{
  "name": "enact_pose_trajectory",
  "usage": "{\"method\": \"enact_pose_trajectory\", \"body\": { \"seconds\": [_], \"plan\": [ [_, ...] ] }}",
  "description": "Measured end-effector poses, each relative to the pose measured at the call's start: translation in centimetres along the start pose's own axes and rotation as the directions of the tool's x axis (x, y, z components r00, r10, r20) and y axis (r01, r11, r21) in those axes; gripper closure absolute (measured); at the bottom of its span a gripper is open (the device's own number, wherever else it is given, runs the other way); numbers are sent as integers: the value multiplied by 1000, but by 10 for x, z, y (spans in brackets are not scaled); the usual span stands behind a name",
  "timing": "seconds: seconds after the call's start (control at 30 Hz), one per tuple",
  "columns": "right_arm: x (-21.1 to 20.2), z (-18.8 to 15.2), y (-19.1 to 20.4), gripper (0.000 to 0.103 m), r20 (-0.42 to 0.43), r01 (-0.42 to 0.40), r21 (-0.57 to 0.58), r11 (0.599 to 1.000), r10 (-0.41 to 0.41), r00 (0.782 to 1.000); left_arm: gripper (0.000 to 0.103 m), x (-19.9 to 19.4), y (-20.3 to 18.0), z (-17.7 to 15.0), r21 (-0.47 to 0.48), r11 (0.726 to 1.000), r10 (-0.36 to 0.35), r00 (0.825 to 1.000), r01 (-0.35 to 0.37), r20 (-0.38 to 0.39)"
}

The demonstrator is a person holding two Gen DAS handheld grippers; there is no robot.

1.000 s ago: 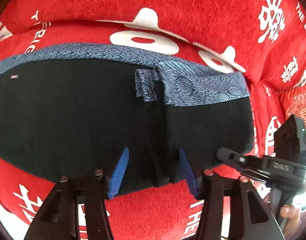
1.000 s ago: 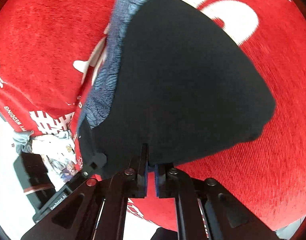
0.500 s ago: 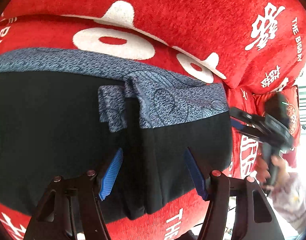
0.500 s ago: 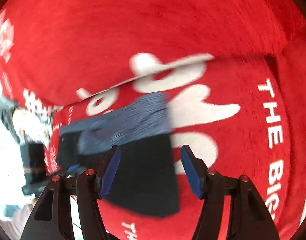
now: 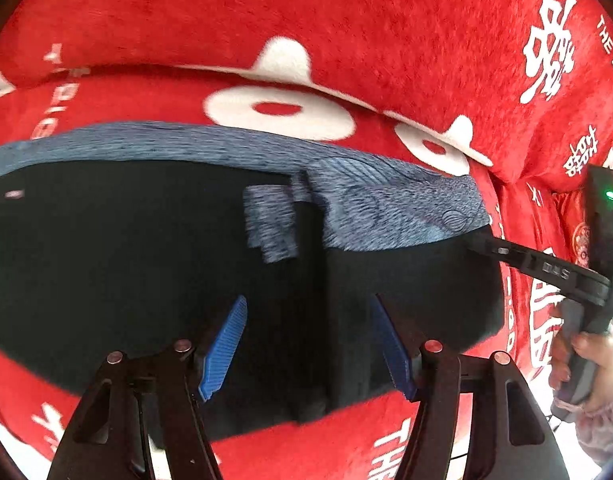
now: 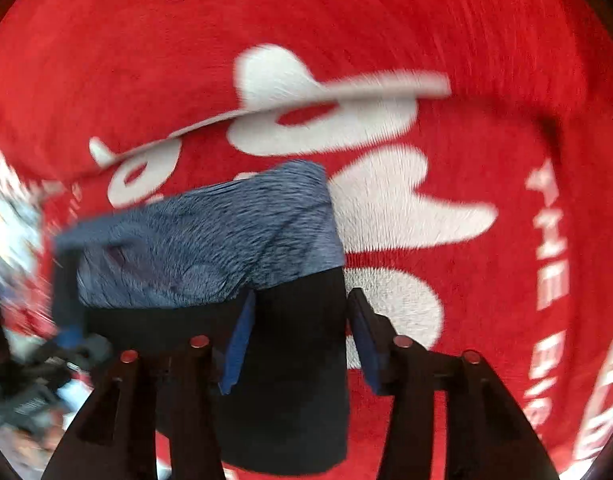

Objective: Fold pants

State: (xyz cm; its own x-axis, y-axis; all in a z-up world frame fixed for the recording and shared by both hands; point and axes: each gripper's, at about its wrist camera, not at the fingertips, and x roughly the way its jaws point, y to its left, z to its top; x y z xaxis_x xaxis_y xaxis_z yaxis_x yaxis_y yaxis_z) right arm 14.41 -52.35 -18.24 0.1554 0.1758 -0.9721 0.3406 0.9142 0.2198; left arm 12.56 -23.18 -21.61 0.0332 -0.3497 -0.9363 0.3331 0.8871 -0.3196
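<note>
Right gripper (image 6: 298, 336) off, perhaps; knit pants (image 5: 146, 260) flat.

Pants (image 5: 146, 272) flat on blanket (image 5: 346, 20); folded part at right; waistband behind

The red plush blanket (image 5: 346, 20) carries white lettering: "THE BIG" runs down its right edge in the left wrist view beside large Chinese characters (image 5: 548, 48) too stylised to read, and "THE" (image 5: 390, 452) shows again at the bottom. In the right wrist view "THE BIG" (image 6: 550, 280) stands blurred at the right. The right gripper's black arm (image 5: 546, 268) bears small embossed letters, unreadable.
</note>
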Motion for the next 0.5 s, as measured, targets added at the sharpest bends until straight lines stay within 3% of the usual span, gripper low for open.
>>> {"method": "enact_pose_trajectory", "body": {
  "seconds": [0.07,0.13,0.27,0.33,0.37,0.4,0.43,0.5],
  "plan": [
    [-23,-9,14,51,74,34,-31,999,-31,997,37,-13,16,-10,-5,999,32,999,-32,15],
    [-47,-11,32,51,135,-68,-62,996,76,988,37,-21,30,-19,-19,997,75,997,-75,23],
    [-22,4,91,53,59,-243,-120,962,251,966,37,-34,51,-25,-56,992,116,993,-115,19],
    [9,13,117,69,23,-300,-85,950,302,953,37,-39,61,-29,-69,988,139,990,-137,17],
    [24,10,118,70,-8,-313,-58,948,313,950,37,-41,65,-31,-72,987,145,989,-144,12],
    [53,5,129,71,-99,-340,0,940,338,936,37,-43,69,-33,-75,985,155,988,-154,4],
    [65,1,141,71,-114,-323,8,946,322,940,37,-44,71,-35,-76,984,164,987,-163,-3],
    [50,-13,162,70,-80,-285,-103,953,277,957,37,-52,77,-41,-76,981,176,984,-176,-10]
  ]
}}
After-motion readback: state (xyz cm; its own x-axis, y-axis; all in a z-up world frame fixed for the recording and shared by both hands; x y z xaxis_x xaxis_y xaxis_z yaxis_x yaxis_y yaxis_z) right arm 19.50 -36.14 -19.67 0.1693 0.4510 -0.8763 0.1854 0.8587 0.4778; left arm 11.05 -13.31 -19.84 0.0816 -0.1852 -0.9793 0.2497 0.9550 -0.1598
